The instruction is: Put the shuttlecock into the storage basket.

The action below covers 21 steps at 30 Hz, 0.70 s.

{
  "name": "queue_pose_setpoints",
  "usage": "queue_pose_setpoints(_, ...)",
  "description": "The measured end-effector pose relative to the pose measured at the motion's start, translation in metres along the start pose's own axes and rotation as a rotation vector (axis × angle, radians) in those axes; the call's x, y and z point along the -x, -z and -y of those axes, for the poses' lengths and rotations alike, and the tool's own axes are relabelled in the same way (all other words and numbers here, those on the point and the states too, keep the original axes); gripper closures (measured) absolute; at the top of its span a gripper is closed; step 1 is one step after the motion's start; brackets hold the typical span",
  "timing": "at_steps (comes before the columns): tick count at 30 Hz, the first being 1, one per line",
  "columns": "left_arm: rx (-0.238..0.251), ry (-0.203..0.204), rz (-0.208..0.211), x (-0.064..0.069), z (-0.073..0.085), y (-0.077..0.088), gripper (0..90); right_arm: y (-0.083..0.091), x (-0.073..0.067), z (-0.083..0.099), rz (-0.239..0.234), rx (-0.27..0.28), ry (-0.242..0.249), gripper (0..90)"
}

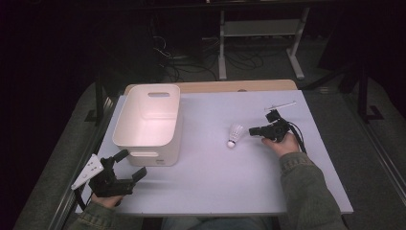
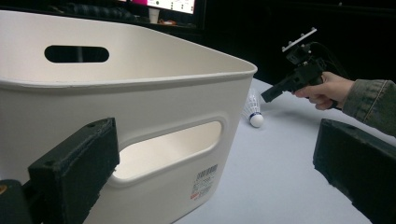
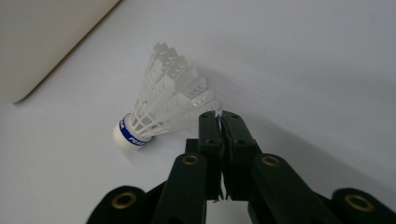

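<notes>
Shuttlecock (image 3: pixel 161 100) feather edge vanishes between closed jaws.

Shuttlecock's (image 3: pixel 159 109) feather edge — hidden (between shut claw pads).

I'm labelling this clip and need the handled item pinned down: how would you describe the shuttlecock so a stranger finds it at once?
Start at the big white bin on the left half of the table. To its right lies the shuttlecock, on its side, at the right gripper, which is shut on its feather edge. It has white feathers, a white cork tip and a blue band.
</notes>
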<state>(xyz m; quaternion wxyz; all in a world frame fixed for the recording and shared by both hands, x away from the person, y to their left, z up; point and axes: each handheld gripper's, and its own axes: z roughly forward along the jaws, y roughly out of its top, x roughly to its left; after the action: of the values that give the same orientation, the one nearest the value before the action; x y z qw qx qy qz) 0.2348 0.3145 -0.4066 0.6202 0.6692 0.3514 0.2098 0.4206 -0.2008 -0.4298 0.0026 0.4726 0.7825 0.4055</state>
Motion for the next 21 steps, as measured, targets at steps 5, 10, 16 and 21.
queue_pose_setpoints(5, 0.003, 0.000, 0.001, 0.000, 0.000, 0.000, 0.0, -0.004, 0.001, 0.000, 0.017, -0.002, -0.005, 88.5)
queue_pose_setpoints(10, 0.002, 0.001, 0.002, 0.000, 0.000, 0.000, 0.0, -0.008, 0.001, -0.002, 0.040, -0.015, -0.007, 88.6)
queue_pose_setpoints(16, 0.002, -0.004, 0.002, -0.001, 0.000, 0.000, 0.0, -0.013, -0.005, -0.009, 0.051, -0.034, 0.000, 88.6)
queue_pose_setpoints(21, 0.001, -0.002, 0.001, -0.001, 0.000, 0.000, 0.0, -0.019, -0.008, -0.012, 0.042, -0.034, 0.003, 88.6)
